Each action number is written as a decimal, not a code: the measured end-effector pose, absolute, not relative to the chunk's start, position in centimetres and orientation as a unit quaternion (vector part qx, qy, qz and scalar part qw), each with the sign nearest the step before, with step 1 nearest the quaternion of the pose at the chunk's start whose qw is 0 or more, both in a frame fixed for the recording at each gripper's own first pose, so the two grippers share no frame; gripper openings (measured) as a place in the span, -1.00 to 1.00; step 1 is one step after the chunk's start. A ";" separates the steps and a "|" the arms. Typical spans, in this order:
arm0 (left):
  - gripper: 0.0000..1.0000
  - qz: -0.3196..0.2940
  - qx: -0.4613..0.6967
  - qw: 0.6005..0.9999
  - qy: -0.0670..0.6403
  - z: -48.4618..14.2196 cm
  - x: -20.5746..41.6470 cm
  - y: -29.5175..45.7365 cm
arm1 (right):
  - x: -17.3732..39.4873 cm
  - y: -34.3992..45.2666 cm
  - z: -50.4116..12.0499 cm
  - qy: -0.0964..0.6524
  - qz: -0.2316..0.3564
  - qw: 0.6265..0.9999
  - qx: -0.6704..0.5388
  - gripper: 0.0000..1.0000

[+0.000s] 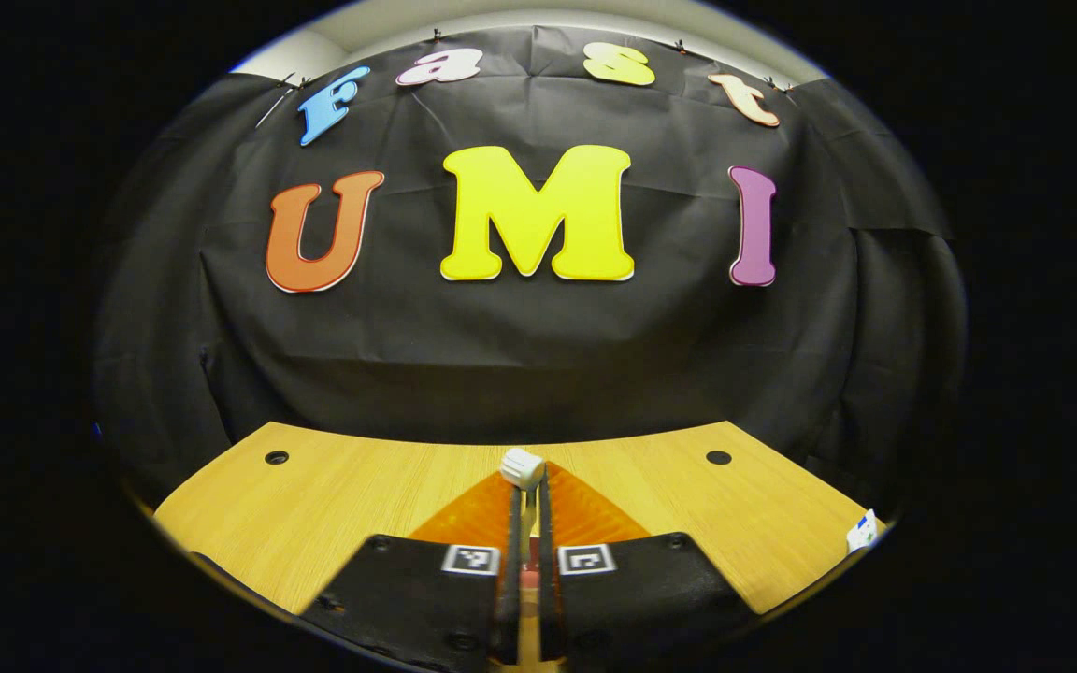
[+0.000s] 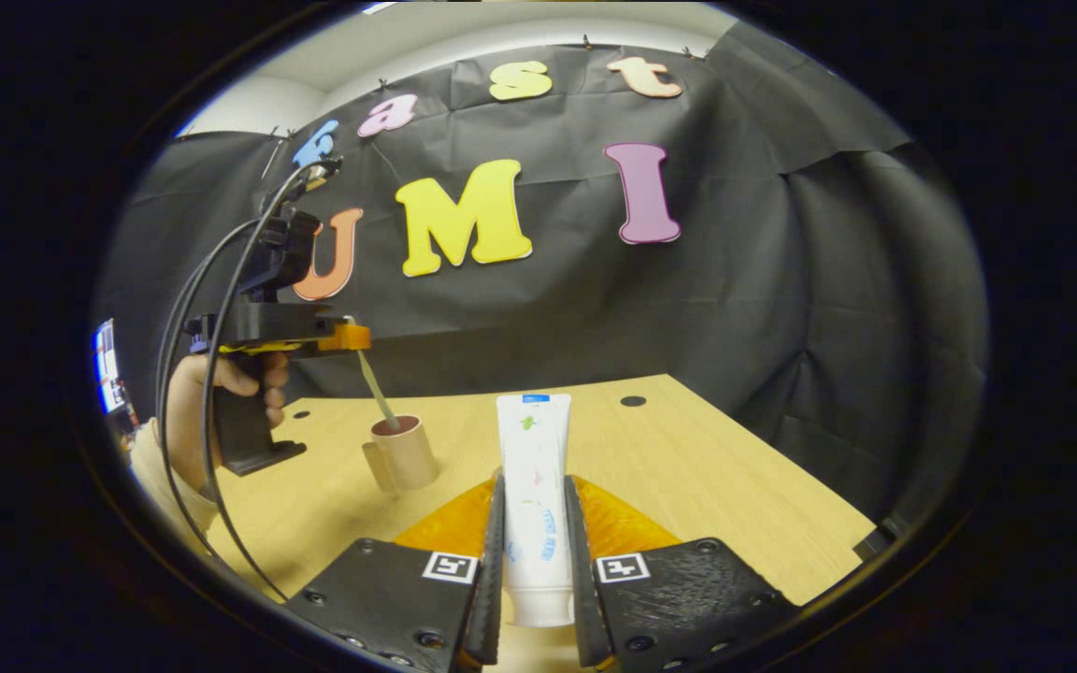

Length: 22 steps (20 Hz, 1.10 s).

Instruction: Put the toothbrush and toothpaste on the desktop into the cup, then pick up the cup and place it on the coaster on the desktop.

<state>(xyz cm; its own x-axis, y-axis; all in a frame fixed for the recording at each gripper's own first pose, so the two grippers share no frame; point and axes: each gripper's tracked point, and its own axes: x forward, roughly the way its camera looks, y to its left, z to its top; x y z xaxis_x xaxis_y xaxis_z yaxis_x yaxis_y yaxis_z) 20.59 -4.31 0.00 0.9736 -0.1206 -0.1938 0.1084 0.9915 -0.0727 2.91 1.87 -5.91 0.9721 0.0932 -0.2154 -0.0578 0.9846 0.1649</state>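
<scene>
While the left gripper [image 1: 526, 505] sits clamped on the toothbrush [image 1: 523, 467], its fingers are nearly together with the thin handle pinched between them and the white head poking out past the tips. From the right gripper view, that same left gripper [image 2: 351, 338] hangs over the cup [image 2: 403, 452], held by a hand [image 2: 221, 393]; the toothbrush [image 2: 376, 389] slants down from it, lower end inside the cup mouth.

Cup: tan, cylindrical, dark inside, side handle, upright on the wooden desktop [image 2: 688, 467], well left of the right gripper.

Right gripper [image 2: 535, 523] is clenched on the toothpaste [image 2: 533, 467]: both fingers press the tube's sides. Tube is white with blue and green print, flat crimped end pointing away from the camera, round end toward it, held above the desktop.

Small white item [image 1: 861, 533] at the desktop's right edge in the left gripper view; can't tell what it is.
</scene>
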 end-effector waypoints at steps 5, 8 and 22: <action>1.00 -0.063 -0.014 0.996 0.069 1.1 20.4 -3.8 | 3.8 2.9 -6.0 0.111 0.046 0.989 0.081 -0.37; 1.00 -0.059 -0.020 0.997 0.051 2.4 18.5 -2.0 | 7.3 6.2 -3.5 0.098 0.088 0.987 0.096 -0.37; 0.96 -0.018 -0.038 0.997 0.071 -4.1 10.8 5.7 | 22.0 22.7 2.1 0.048 0.151 0.981 0.109 -0.33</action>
